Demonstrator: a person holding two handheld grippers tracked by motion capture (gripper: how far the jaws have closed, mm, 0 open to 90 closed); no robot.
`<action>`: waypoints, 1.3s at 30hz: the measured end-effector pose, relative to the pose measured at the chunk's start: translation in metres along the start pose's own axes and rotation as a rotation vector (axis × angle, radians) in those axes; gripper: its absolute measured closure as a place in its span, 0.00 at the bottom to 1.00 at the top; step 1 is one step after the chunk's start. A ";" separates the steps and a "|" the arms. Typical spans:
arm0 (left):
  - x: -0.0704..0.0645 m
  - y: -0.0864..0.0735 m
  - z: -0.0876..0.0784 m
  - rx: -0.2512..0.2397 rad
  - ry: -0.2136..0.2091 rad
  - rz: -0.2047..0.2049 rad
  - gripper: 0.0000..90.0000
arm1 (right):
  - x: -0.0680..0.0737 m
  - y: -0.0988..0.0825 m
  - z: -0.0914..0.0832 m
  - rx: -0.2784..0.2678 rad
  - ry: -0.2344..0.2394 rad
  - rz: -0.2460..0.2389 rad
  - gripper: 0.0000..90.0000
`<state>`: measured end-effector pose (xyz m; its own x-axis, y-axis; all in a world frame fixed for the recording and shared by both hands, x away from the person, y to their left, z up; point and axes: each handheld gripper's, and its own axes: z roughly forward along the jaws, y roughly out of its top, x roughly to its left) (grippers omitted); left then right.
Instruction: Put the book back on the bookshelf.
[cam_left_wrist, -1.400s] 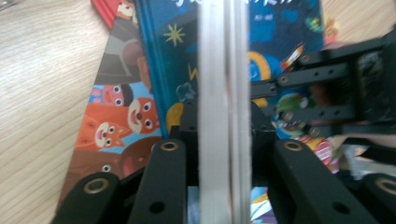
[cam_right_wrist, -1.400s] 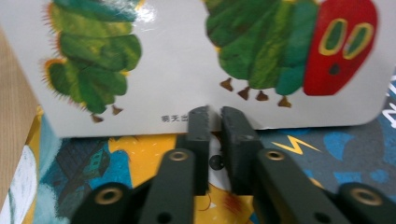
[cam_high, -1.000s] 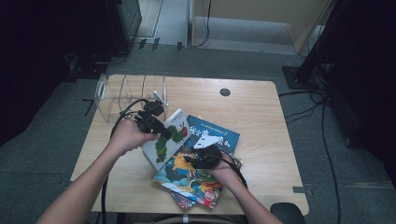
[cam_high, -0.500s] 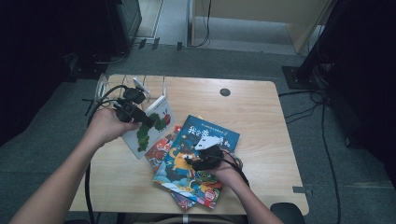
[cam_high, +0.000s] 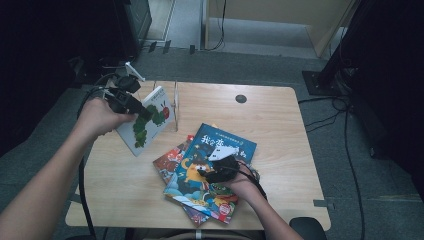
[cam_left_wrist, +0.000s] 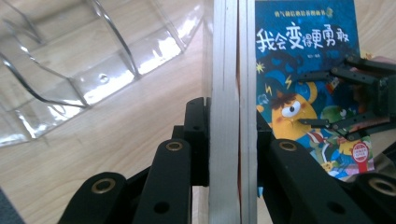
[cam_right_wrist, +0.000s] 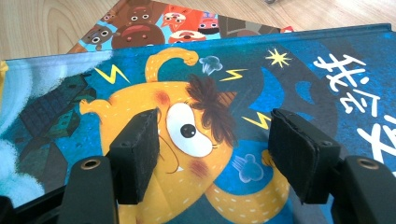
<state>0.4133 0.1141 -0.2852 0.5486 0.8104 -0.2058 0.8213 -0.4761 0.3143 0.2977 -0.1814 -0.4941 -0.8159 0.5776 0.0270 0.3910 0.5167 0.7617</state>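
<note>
My left gripper (cam_high: 136, 107) is shut on the spine edge of a white picture book with a green caterpillar (cam_high: 150, 120), held tilted above the table's left side. In the left gripper view the book's edge (cam_left_wrist: 229, 93) stands upright between the pads of my left gripper (cam_left_wrist: 232, 135). A clear plastic book rack (cam_high: 167, 100) stands just behind it. My right gripper (cam_high: 210, 172) hovers over a blue book with a yellow monster (cam_high: 220, 147); its jaws have just been opening and nothing is between them (cam_right_wrist: 215, 144).
The blue book (cam_right_wrist: 280, 70) tops a fanned stack with an animal-cover book (cam_right_wrist: 154, 18) beneath, near the table's front edge. The clear rack (cam_left_wrist: 93, 60) has several curved dividers. A round cable hole (cam_high: 241, 98) sits at the far middle of the wooden table (cam_high: 280, 120).
My left hand has carried the white book up and leftward, off the stack and beside the clear rack. My right gripper has stayed over the blue book.
</note>
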 end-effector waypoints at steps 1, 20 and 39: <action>0.000 0.000 0.000 0.000 0.000 0.000 0.86 | 0.000 0.000 0.000 0.000 -0.001 0.002 0.38; 0.019 0.039 -0.017 -0.041 0.008 -0.050 0.86 | 0.000 0.000 0.000 0.000 -0.003 -0.001 0.38; 0.035 0.076 0.017 -0.024 0.051 -0.086 0.86 | 0.000 0.000 0.000 0.000 -0.003 -0.001 0.38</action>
<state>0.4977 0.1010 -0.2841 0.4675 0.8642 -0.1860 0.8605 -0.3966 0.3198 0.2976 -0.1811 -0.4942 -0.8148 0.5793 0.0241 0.3902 0.5170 0.7619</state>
